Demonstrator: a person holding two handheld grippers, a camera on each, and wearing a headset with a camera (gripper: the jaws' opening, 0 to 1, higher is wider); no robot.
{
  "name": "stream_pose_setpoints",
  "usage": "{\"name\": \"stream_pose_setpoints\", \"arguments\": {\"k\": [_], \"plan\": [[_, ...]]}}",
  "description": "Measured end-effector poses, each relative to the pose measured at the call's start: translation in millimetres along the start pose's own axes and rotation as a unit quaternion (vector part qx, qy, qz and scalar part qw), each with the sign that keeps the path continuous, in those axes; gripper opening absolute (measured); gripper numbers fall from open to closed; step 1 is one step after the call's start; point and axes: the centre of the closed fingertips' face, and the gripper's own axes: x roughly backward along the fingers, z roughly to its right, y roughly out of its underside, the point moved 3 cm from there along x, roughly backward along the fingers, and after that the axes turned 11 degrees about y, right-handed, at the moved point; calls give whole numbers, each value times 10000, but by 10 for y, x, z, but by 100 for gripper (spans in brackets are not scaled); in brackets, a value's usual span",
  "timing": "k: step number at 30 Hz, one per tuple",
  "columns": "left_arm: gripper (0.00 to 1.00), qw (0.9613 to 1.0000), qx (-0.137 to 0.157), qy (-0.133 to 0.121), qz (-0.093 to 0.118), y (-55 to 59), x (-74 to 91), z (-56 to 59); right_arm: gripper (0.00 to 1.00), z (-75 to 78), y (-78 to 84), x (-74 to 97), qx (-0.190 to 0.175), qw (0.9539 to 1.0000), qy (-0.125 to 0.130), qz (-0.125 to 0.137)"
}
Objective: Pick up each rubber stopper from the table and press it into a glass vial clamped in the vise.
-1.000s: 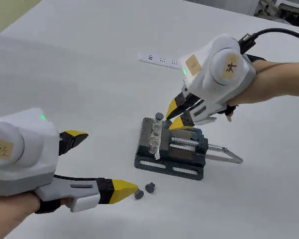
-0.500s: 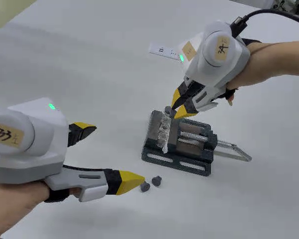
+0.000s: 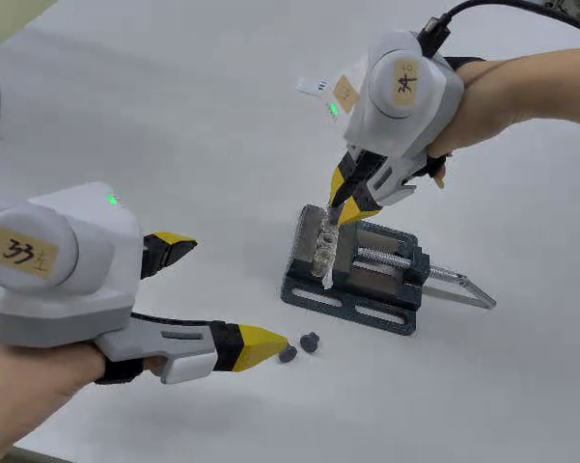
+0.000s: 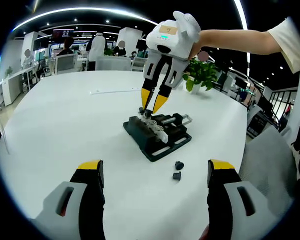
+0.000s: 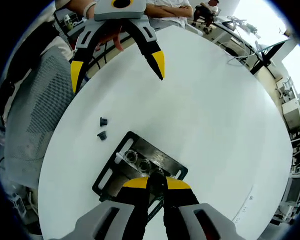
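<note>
Right gripper jaws pinch stopper, poised upright over far end of vial row in vise for straight press; left gripper spread wide beside two loose stoppers on table, staged for next pick

The vise stands on the table, right of the middle in the head view, and its screw handle points to the right. The row of vials is clamped in its left end. My right gripper hangs over the far end of this row, with a held stopper between its tips. Two loose stoppers lie side by side on the table in front of the vise. They are just beside the near tip of my left gripper, which is left of the vise with its jaws wide apart. A flat strip lies far behind.
</note>
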Motion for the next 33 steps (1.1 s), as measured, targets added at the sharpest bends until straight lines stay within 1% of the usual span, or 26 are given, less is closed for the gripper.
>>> {"name": "stream_pose_setpoints", "arguments": {"k": [1, 4, 7, 15, 18, 21, 23, 24, 25, 26, 27, 30, 33], "plan": [[84, 10000, 7, 10, -5, 2, -1, 3, 5, 8, -8, 0, 2, 10000, -5, 30], [84, 10000, 11, 27, -10, 5, -1, 9, 5, 23, -13, -13, -11, 10000, -33, -14], [84, 10000, 19, 32, -17, 11, -1, 2, 5, 11, -9, -18, 82, 9999, -70, -84], [83, 10000, 30, 59, -30, 14, -12, 17, 5, 14, -33, -7, 20, 9997, -140, -207], [83, 9999, 35, 85, -44, 20, -25, 23, 5, 8, -33, -11, -122, 9993, -148, -310], [83, 9999, 30, 109, -51, 24, -45, 26, 4, 39, -53, -29, -281, 9986, -139, -436], [83, 9999, 20, 126, -59, 19, -59, 34, 4, 27, -52, -21, -443, 9978, -120, -478], [83, 9999, 20, 139, -62, 17, -66, 38, 4, 18, -52, -15, -614, 9968, -100, -502], [83, 9999, 14, 146, -62, 14, -71, 41, 4, 15, -52, -14, -636, 9967, -92, -497], [83, 9999, 7, 153, -66, 13, -77, 47, 4, 24, -52, -17, -804, 9954, -73, -514], [83, 9999, 9, 157, -63, 11, -81, 49, 4, 44, -55, -25, -852, 9950, -66, -521], [82, 9998, 10, 173, -59, 8, -99, 55, 4, 38, -54, -27, -1012, 9933, -38, -563], [82, 9998, 9, 195, -47, 10, -111, 60, 3, 11, -60, -13, -1268, 9900, -24, -611]]}}
